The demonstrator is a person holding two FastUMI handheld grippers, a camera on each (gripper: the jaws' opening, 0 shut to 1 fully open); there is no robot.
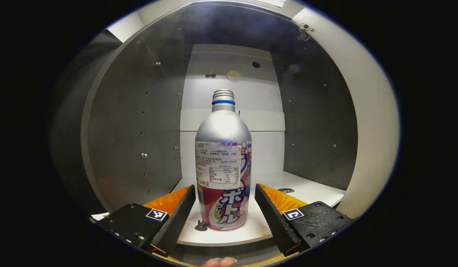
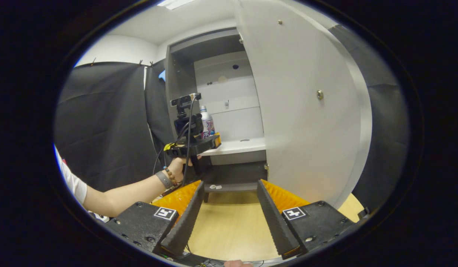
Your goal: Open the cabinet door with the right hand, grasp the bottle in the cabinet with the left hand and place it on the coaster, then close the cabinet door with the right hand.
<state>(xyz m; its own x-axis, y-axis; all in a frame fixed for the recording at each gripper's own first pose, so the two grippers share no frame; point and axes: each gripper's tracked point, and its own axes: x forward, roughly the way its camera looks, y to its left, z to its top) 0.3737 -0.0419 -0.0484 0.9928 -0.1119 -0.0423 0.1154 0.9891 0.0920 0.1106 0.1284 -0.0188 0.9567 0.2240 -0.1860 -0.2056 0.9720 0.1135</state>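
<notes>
Both tongs stand wide open, holding nothing. The left tongs (image 1: 225,207) straddle the bottle (image 1: 223,163) on the cabinet shelf (image 1: 307,189), fingers either side and apart from it, apparently lined up to close on its lower body. The bottle stands upright, long axis vertical, cap up. The right tongs (image 2: 227,207) hang back over the table (image 2: 232,226), beside the open cabinet door (image 2: 303,111), likely waiting to shut it.

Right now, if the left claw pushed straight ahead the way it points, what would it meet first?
Most likely the silver aluminium bottle with the blue neck ring. It stands upright on the white cabinet shelf, centred between the open left claw, whose fingers flank its lower body with gaps either side. Exact depth is unclear.
</notes>
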